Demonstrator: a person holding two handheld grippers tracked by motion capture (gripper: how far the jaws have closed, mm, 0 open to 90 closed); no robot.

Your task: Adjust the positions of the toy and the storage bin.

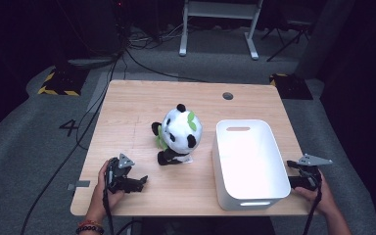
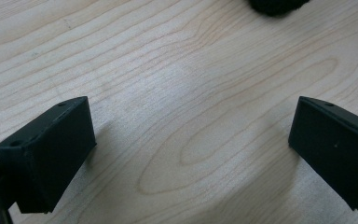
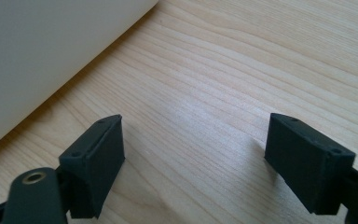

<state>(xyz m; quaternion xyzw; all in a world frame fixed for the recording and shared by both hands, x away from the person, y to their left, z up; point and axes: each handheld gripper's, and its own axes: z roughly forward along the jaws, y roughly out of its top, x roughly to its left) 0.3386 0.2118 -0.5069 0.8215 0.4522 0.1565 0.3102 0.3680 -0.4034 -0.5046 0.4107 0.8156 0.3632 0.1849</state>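
A white rectangular bin (image 1: 249, 164) is stood on the right half of the bench (image 1: 137, 105), its short front wall close to the near edge. The bin is seen from above to be hollow and unloaded: only its white floor and walls are visible inside. A slot handle is cut into its far wall. In the right gripper view, one outer wall of the bin (image 3: 51, 51) is seen at the upper left, resting on the wood.

A plush panda (image 1: 178, 134) is seated upright near the middle of the bench, just left of the bin and apart from it. Its body is white with black ears and limbs, and green patches are shown on its head and side. It is held by neither gripper. A black edge of it (image 2: 275, 5) is seen at the top of the left gripper view.

The left hand-held gripper (image 1: 137, 183) is held near the near-left corner of the bench, short of the panda. Its jaws are released: they are spread wide over bare wood (image 2: 186, 112), with nothing between them.

The right hand-held gripper (image 1: 293, 182) is held at the right edge of the bench, just beside the bin's right wall. Its jaws are likewise released and spread, with bare wood (image 3: 196, 121) between them.

A round grommet hole (image 1: 227, 96) is set near the far edge of the bench.
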